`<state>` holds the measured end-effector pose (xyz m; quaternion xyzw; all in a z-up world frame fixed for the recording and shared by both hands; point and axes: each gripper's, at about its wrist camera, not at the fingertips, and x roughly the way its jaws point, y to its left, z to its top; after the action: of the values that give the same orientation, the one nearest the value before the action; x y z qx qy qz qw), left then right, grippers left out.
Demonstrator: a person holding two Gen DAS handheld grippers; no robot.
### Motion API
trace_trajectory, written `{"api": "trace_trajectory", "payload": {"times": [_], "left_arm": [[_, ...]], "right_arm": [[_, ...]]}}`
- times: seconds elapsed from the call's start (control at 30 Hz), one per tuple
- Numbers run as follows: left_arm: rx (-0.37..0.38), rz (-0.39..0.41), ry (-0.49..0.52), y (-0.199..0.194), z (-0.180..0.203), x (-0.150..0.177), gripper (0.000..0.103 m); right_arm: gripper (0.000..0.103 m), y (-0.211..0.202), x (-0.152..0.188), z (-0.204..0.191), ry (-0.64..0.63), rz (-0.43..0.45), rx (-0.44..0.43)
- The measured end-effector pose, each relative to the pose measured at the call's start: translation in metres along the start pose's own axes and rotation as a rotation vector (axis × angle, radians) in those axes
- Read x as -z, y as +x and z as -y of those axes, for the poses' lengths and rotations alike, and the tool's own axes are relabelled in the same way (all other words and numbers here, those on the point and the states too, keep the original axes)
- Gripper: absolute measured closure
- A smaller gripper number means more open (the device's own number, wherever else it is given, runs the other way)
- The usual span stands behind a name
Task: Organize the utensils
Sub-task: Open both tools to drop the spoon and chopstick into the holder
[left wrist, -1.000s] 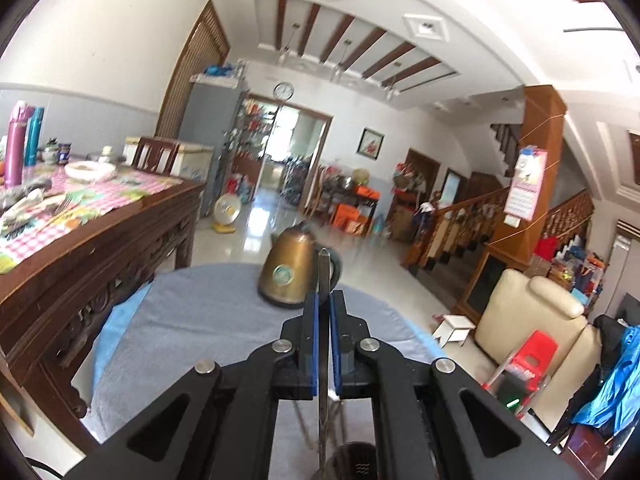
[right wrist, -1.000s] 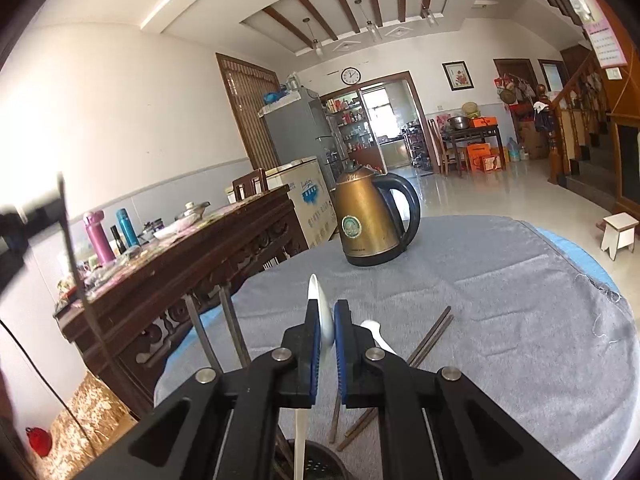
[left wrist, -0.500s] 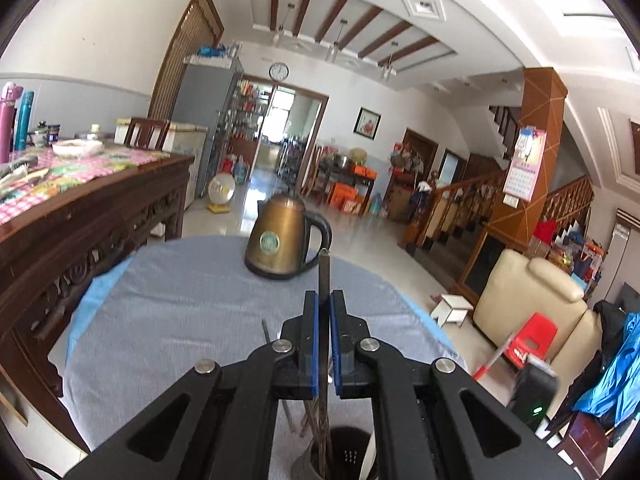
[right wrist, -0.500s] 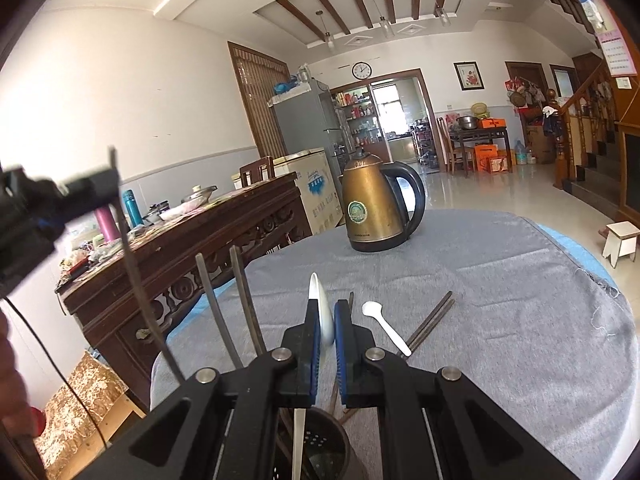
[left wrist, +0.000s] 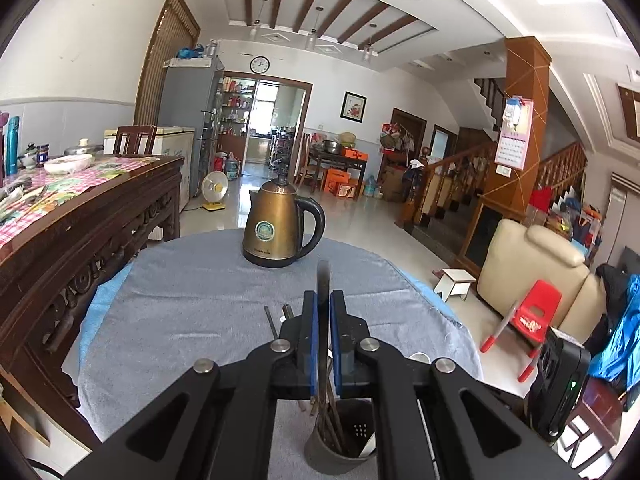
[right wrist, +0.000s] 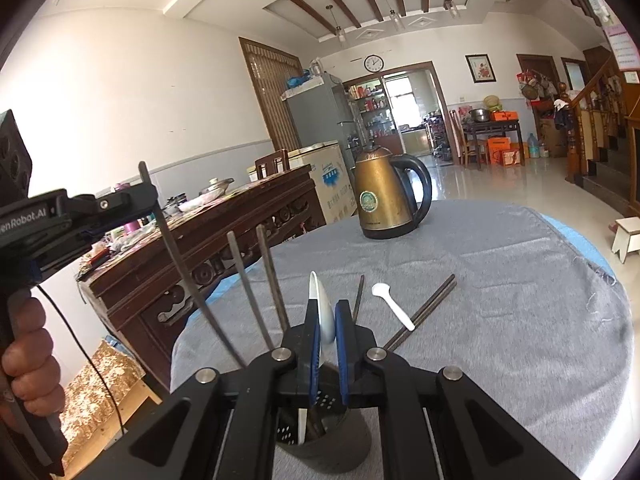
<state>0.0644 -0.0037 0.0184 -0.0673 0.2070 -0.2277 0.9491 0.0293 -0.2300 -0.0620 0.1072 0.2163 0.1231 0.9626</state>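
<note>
Right wrist view shows both claws squeezed tight, the right claw (right wrist: pixel 325 324) on a spoon (right wrist: pixel 322 306) and the left claw (left wrist: pixel 323 320) on a chopstick (left wrist: pixel 322 280), each standing up over the cup (right wrist: pixel 324 440) so it can drop in.

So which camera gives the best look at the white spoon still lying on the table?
The right wrist view: the white spoon lies in plain sight on the grey cloth, beside the loose chopsticks. In the left wrist view it cannot be made out.
</note>
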Motion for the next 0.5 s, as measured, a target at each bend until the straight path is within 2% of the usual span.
{"api": "trace_trajectory", "payload": {"times": [0.03, 0.1, 0.13, 0.17, 0.2, 0.3, 0.37, 0.5], "left_arm": [[-0.006, 0.002, 0.012, -0.003, 0.000, 0.000, 0.094], [-0.013, 0.007, 0.025, -0.008, 0.000, 0.001, 0.077], [-0.022, 0.016, 0.027, -0.011, -0.001, 0.001, 0.066], [-0.029, 0.023, 0.028, -0.013, -0.002, 0.000, 0.060], [-0.037, 0.029, 0.030, -0.016, -0.003, 0.000, 0.059], [-0.054, 0.033, 0.017, -0.019, -0.012, -0.002, 0.054], [-0.074, 0.033, -0.005, -0.020, -0.020, -0.003, 0.046], [-0.130, 0.033, -0.067, -0.023, -0.043, -0.005, 0.042]], "right_arm": [[0.094, -0.001, 0.001, 0.000, 0.001, -0.004, -0.003], [0.084, -0.003, 0.002, 0.002, 0.015, -0.013, -0.010], [0.071, -0.003, 0.002, 0.002, 0.024, -0.016, -0.013], [0.061, -0.004, 0.002, 0.005, 0.037, -0.020, -0.020], [0.058, -0.005, 0.001, 0.006, 0.047, -0.012, -0.021], [0.058, -0.010, -0.001, 0.010, 0.058, 0.014, -0.008], [0.058, -0.012, -0.003, 0.013, 0.062, 0.025, 0.008], [0.058, -0.014, -0.003, 0.023, 0.084, 0.024, 0.039]]}}
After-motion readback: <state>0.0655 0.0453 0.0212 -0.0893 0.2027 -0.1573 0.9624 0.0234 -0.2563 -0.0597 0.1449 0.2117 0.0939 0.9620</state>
